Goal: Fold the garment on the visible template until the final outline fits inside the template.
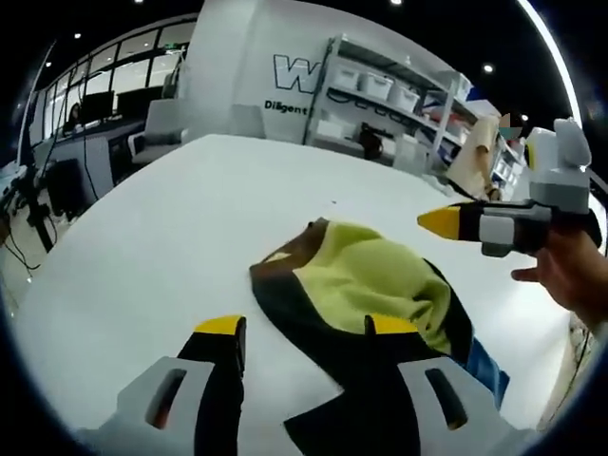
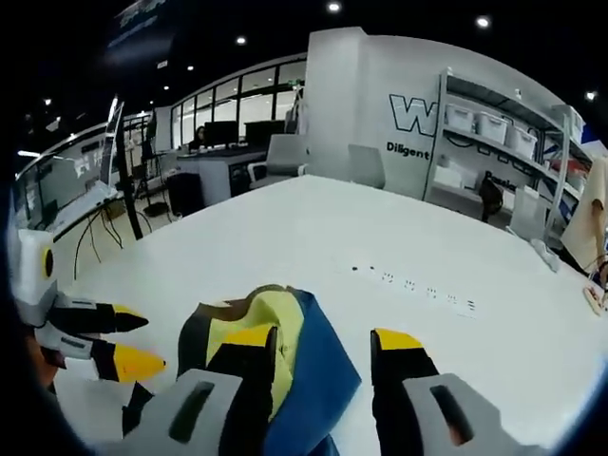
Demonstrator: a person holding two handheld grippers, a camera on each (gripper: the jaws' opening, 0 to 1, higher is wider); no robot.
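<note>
Garment [image 1: 375,294] lying crumpled on white table [image 1: 180,237], nearer the close edge than the far one. Yellow-green fabric on top in the left gripper view, with black and brown edging around it and a strip of blue at the lower right. In the right gripper view, same garment [image 2: 275,351] seen with blue panel toward the middle, yellow beside it, black and brown at the rim.

Left gripper [image 1: 304,328] low over the table, jaws spread apart, yellow tips showing; left jaw over bare table, right jaw over the black part of the garment. Nothing pinched between them. Contact with the cloth not clear from this angle. Same gripper seen at the left of the right gripper view [image 2: 133,342], its two yellow tips apart, just beside the garment.

Right gripper [image 2: 323,337] also spread wide, left jaw over the yellow and blue fabric, right jaw over bare table. Nothing held. In the left gripper view, it [image 1: 446,223] enters from the right, above and beyond the garment, held by a hand [image 1: 570,271].

Row of small dark marks [image 2: 408,282] on the table beyond the garment. Template outline not discernible.

Behind the table: shelves [image 1: 389,95] with white bins, a wall with large lettering, desks [image 2: 218,157] with monitors and chairs [image 2: 285,157].
</note>
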